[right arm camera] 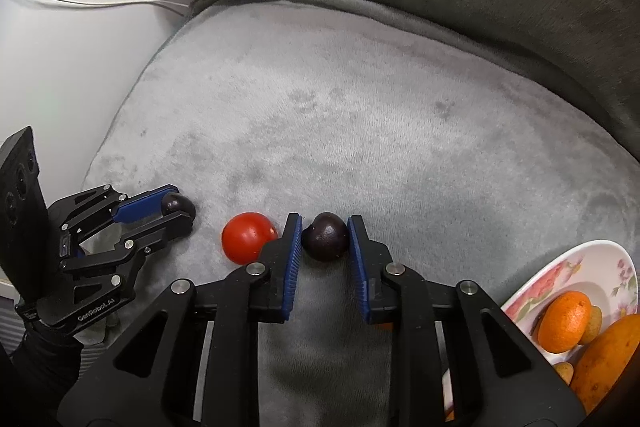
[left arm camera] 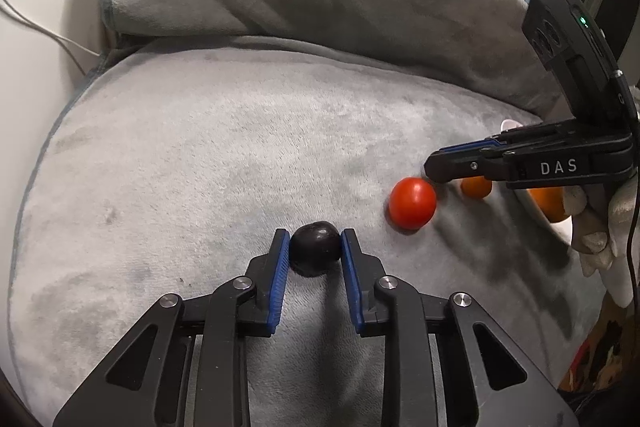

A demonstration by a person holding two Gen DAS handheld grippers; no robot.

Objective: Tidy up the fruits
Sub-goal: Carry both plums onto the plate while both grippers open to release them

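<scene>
Two hand-held grippers (left arm camera: 314, 247) (right arm camera: 324, 239) each clamp a dark plum (left arm camera: 315, 247) (right arm camera: 325, 235).

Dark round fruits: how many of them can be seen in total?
2. One dark fruit sits between the left gripper fingers; the other dark fruit sits between the right gripper fingers. More may be hidden on the plate.

Left gripper (left arm camera: 314, 247): black linkage arms, blue ribbed pads, silver pivot screws, "GenRobot.AI" lettering.
Right gripper (right arm camera: 324, 237): same build, white "DAS" marking, green light, black cable.
Glove (left arm camera: 604, 227): pale, at right edge.
</scene>
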